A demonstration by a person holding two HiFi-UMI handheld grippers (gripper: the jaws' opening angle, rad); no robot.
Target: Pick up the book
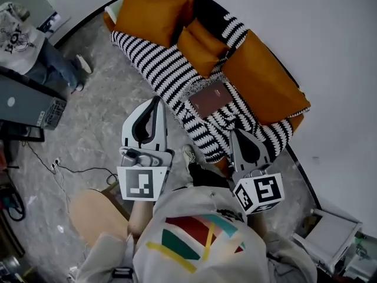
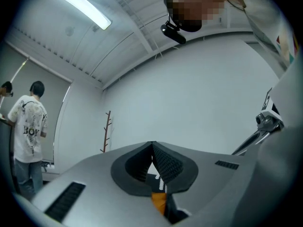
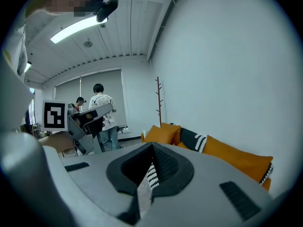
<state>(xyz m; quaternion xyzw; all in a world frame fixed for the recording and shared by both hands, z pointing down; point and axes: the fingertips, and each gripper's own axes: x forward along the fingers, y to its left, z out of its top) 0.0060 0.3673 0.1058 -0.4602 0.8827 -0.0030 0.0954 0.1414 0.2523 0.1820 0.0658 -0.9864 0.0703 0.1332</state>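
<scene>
A brown book (image 1: pixel 209 98) lies flat on the seat of the black-and-white striped sofa (image 1: pixel 171 69), between orange cushions (image 1: pixel 150 16). My left gripper (image 1: pixel 155 102) hangs over the floor just left of the sofa's front edge, its jaws together and nothing in them. To the book's lower right my right gripper (image 1: pixel 241 134) hovers over the striped seat edge, also shut and holding nothing. In the left gripper view the left gripper (image 2: pixel 152 145) points at a bare wall. The right gripper (image 3: pixel 152 148) faces along the sofa and its cushions (image 3: pixel 163 134). Neither gripper view shows the book.
A person in a white T-shirt (image 1: pixel 20 34) stands at the upper left beside a dark desk (image 1: pixel 26 108). Cables (image 1: pixel 76 171) trail over the grey floor. A white box (image 1: pixel 330 233) sits at the lower right. A bare coat stand (image 3: pixel 159 100) stands by the wall.
</scene>
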